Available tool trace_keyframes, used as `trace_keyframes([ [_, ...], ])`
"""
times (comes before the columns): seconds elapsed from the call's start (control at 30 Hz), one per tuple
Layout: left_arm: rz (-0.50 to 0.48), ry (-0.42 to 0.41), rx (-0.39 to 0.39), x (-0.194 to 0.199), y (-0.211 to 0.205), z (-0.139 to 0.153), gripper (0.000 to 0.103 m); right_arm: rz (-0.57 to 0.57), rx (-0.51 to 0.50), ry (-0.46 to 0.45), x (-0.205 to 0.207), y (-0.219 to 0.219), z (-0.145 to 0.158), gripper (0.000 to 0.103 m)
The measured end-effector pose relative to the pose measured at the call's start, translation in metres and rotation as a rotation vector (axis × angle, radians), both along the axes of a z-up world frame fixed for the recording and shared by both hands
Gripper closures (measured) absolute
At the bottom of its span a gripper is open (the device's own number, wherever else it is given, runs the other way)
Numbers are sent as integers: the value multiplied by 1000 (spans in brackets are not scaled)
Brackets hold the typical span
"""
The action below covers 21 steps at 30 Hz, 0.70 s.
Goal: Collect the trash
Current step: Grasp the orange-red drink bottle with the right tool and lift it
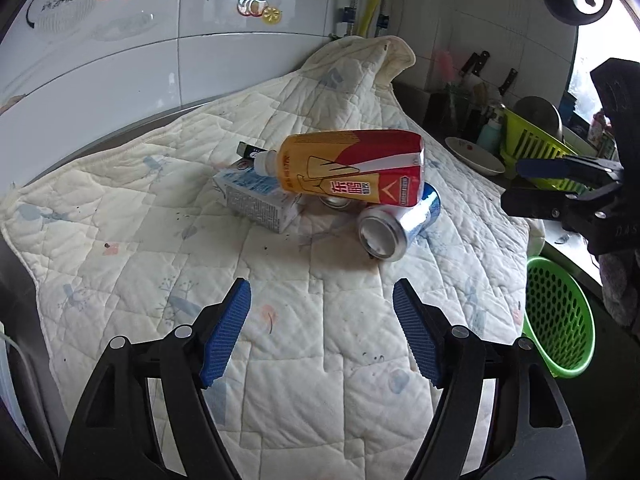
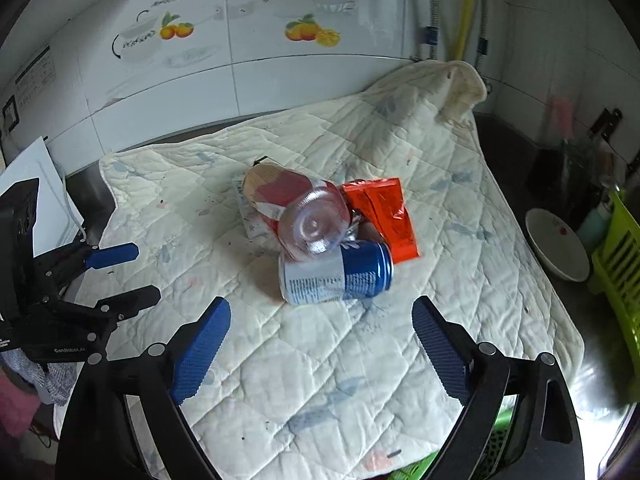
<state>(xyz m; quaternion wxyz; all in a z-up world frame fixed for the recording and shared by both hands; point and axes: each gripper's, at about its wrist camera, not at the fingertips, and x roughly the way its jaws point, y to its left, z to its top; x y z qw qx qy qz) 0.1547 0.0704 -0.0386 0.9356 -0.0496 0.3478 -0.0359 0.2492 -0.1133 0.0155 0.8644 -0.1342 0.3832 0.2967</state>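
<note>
Worktop is covered by a quilted cream cloth (image 1: pixel 280 360). The trash sits in one heap near its middle.

The heap:
- Plastic bottle (image 1: pixel 352 166) with an orange and red label lies on its side on top, cap toward the tiled wall, and rests across the others.
- Small white and blue carton (image 1: pixel 256 200) lies under its neck end.
- Blue and silver can (image 2: pixel 336 274) lies on its side at the near edge of the heap, touching the bottle's clear base.
- Red foil wrapper (image 2: pixel 380 216) lies just behind the can, partly tucked under the bottle.
- A second can seems to show under the bottle in the left wrist view; too hidden to be sure.

Green perforated basket (image 1: pixel 560 316) stands off the cloth's edge on the right gripper's side, presumably the bin.

Left gripper (image 1: pixel 322 332): jaws wide apart, nothing between them, above bare cloth short of the heap. Right gripper (image 2: pixel 322 350): jaws spread wide, empty, also short of the heap, roughly in line with the can.

Step in hand, as I judge it: approach for a first pick.

- The can is the nearest free piece for the right gripper. Close across its round body, not its ends, and squeeze gently since thin metal dents.
- The bottle leans against the can, so it may roll once the can goes. Taking the bottle first, gripped mid-body, may be the tidier order.
- Keep the lower finger from snagging the quilt.
- Leave the wrapper for last. It lies flat and needs a pinch at a raised fold.
</note>
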Motion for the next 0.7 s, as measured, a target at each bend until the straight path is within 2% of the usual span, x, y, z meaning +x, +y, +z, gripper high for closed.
trace_keyframes([
  [0.37, 36, 20, -26, 5, 29, -12, 30, 193, -226, 2, 51, 82, 4, 12],
  [0.7, 60, 44, -38, 12, 44, -24, 29, 306, -391, 54, 87, 133, -21, 12],
])
